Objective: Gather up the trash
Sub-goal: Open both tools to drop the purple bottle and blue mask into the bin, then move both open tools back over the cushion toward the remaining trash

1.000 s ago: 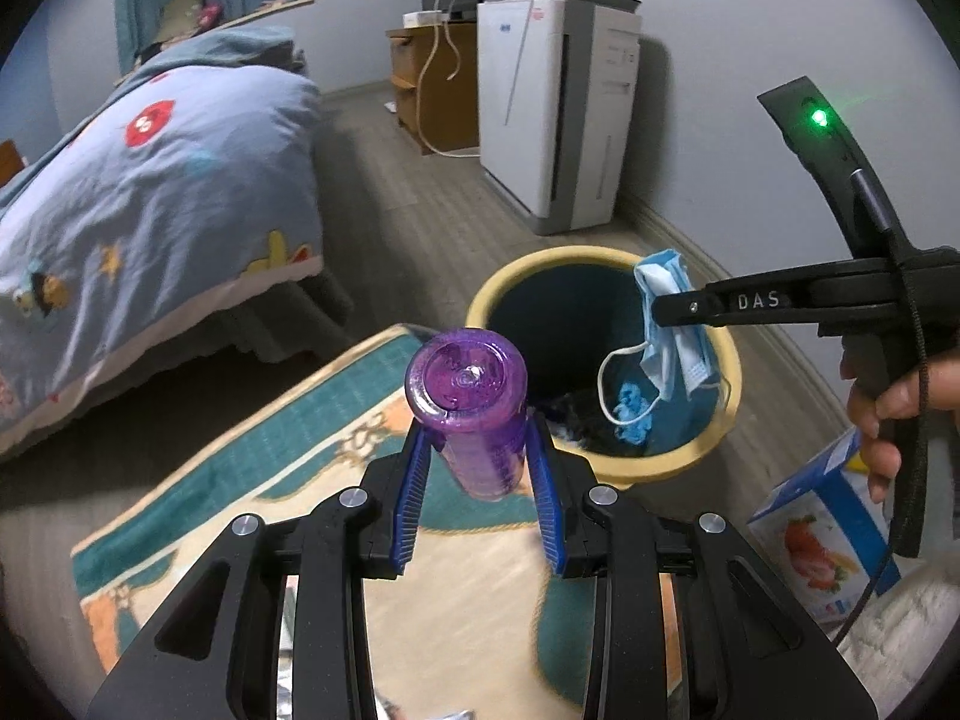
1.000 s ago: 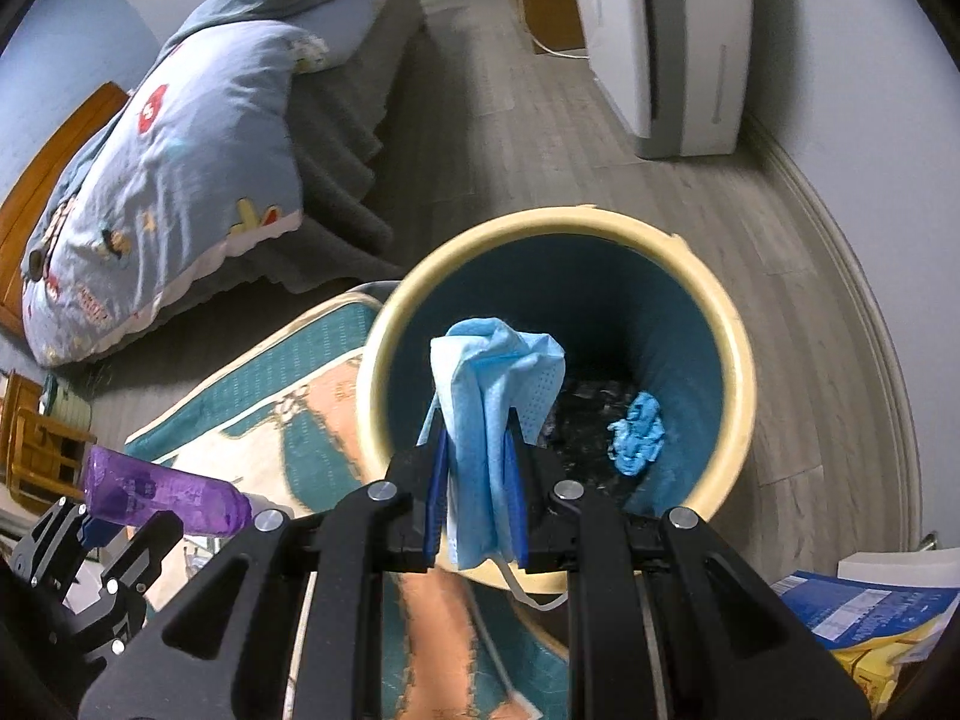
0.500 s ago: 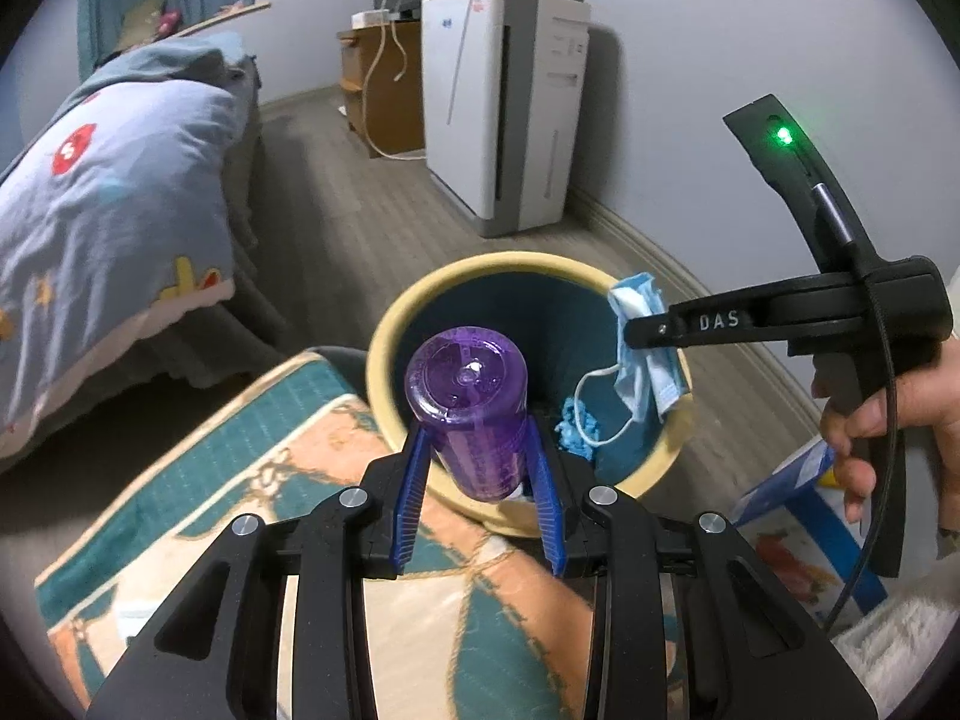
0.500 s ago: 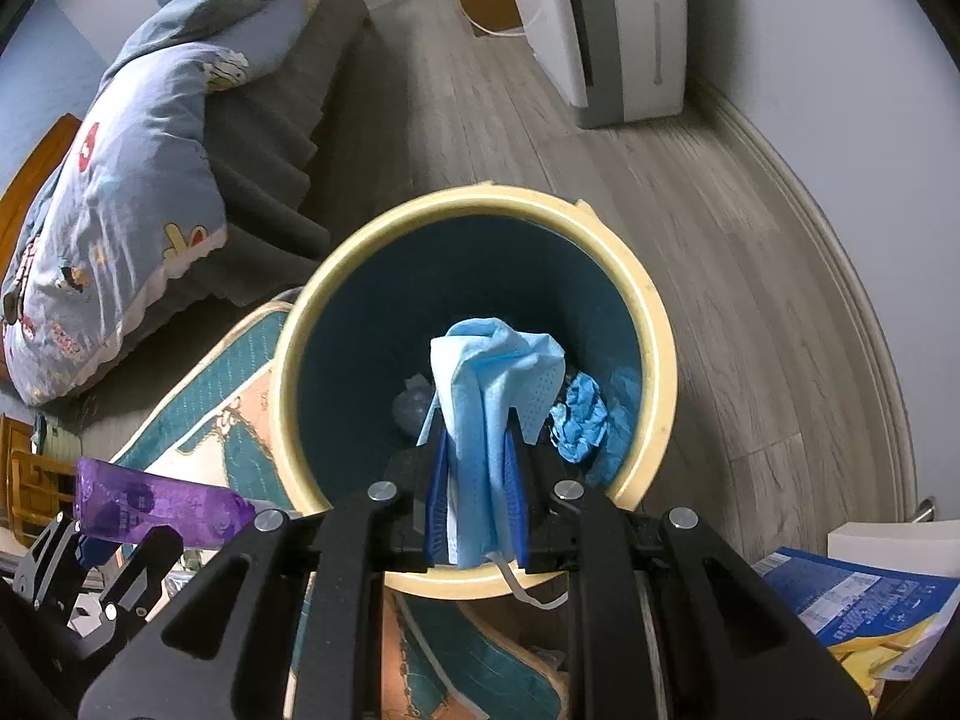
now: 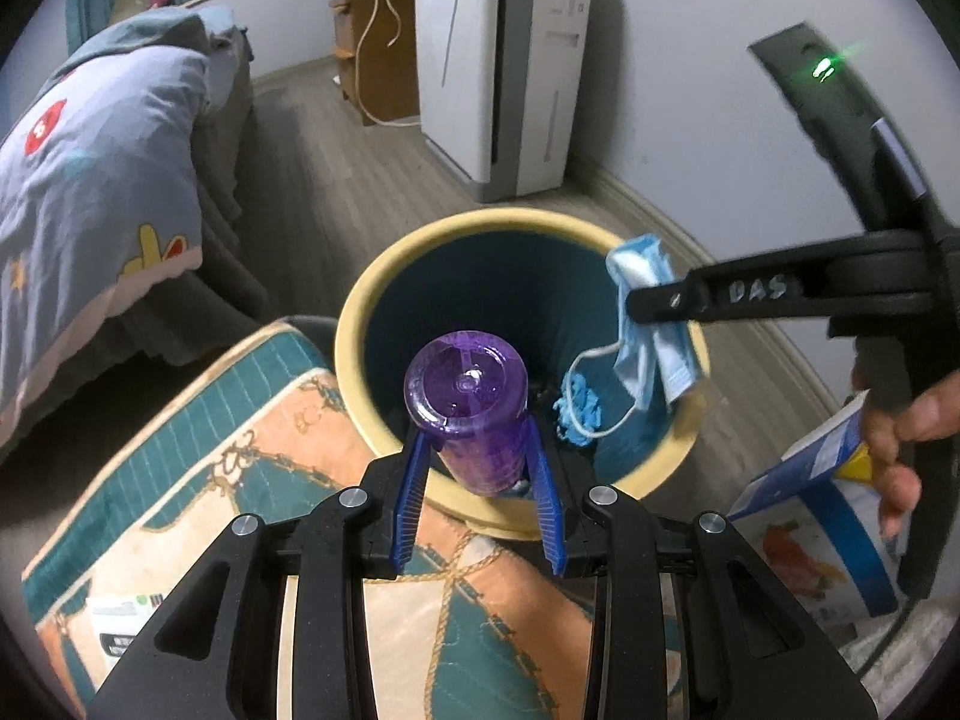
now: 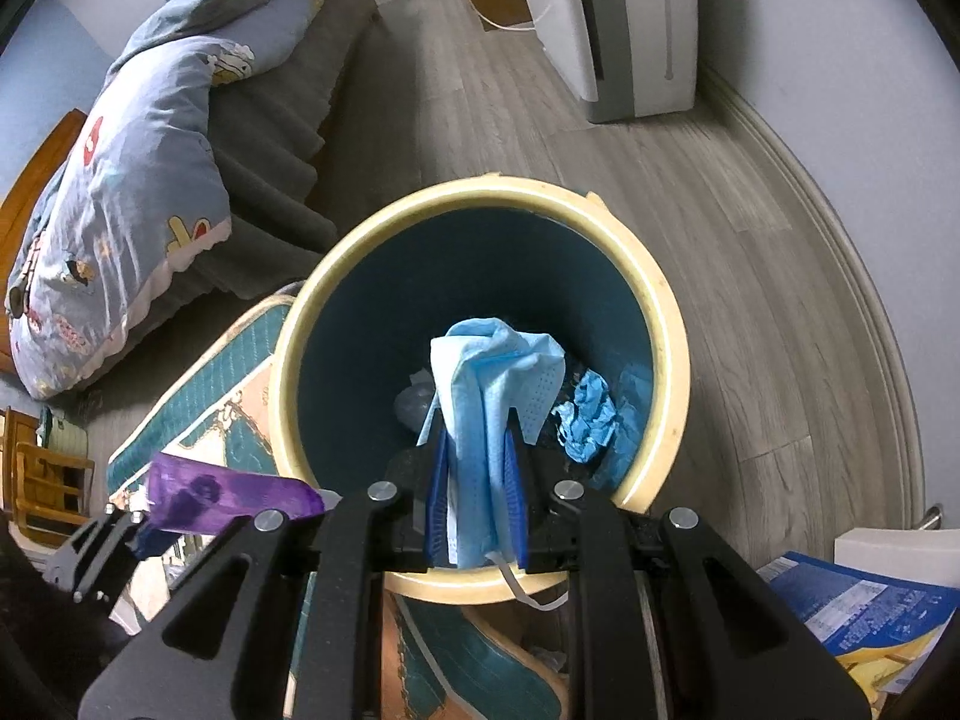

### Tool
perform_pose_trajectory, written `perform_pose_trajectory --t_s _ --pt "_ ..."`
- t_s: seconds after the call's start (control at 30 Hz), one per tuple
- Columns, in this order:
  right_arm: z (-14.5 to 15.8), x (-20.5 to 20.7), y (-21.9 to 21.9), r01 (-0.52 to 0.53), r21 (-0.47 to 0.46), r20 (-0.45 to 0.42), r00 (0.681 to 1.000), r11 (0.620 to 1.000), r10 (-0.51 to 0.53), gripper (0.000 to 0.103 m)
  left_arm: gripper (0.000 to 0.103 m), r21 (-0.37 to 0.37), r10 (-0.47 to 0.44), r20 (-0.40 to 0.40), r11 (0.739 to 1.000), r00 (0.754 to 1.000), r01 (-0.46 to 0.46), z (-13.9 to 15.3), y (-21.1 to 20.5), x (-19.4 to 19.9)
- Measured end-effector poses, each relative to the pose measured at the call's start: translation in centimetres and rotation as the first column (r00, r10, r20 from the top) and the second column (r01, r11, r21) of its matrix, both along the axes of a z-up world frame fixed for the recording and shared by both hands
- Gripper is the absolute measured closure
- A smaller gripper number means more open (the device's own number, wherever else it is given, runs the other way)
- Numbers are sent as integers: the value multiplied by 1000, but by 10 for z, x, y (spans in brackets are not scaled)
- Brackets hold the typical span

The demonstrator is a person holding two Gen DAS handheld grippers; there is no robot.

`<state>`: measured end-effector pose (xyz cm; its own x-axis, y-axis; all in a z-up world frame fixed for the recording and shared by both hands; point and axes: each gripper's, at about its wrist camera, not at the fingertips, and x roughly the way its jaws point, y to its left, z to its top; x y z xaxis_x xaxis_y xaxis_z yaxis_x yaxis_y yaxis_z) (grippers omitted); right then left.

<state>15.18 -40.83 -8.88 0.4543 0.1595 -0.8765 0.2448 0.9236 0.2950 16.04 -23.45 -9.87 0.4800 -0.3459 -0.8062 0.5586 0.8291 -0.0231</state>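
Trash here is two pieces held over one bin: a purple bottle and a blue face mask. Largest first, the bed with its patterned quilt lies far left, and a white appliance stands against the far wall; neither matters to the job. The patterned rug spreads near left, and the yellow-rimmed bin sits at its far right corner on the wood floor, so both hands can reach it from the near side.

In the left wrist view, the left tool is clenched on the bottle, base pointing away, above the bin's near rim, probably so it drops inside once let go. The right tool pinches the mask in nearly closed jaws, hanging it over the bin's opening; one ear loop dangles free and could catch the rim, I judge.

A crumpled blue scrap already lies at the bottom among dark litter that is hard to identify. A blue box near right is partly cut off and partly behind the person's fingers; its label is unreadable. The bottle's cap end is hidden between the pads
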Motion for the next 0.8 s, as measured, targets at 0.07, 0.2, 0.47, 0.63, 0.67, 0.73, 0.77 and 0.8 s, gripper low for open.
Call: perform_pose_trajectory --t_s 0.07,0.2,0.47,0.63,0.67,0.73,0.77,0.8 --pt "4 1 2 -6 4 30 1000 1000 6 86 69 -1 10 -6 1000 1000 -10 -2 2 1" --pt "13 1 6 -19 -17 72 997 1000 20 81 69 -15 20 -6 1000 1000 -21 0 4 3" --pt "21 0 8 -2 -32 117 993 999 6 47 59 -7 23 -8 1000 1000 -23 1 6 2" --pt "24 1 12 0 -41 123 992 999 5 29 42 -12 40 -6 999 999 -40 3 12 2" --pt "25 2 13 1 -42 123 992 999 4 24 40 -12 43 -5 999 999 -44 4 13 2" --pt "26 2 16 1 -44 125 992 999 4 19 34 -16 50 -1 999 999 -50 5 15 1" --pt "27 2 17 0 -45 126 992 999 5 16 32 -16 54 1 998 999 -54 6 16 1" --pt "28 2 19 -1 -47 127 992 999 7 13 29 -17 57 3 998 998 -57 7 18 1"
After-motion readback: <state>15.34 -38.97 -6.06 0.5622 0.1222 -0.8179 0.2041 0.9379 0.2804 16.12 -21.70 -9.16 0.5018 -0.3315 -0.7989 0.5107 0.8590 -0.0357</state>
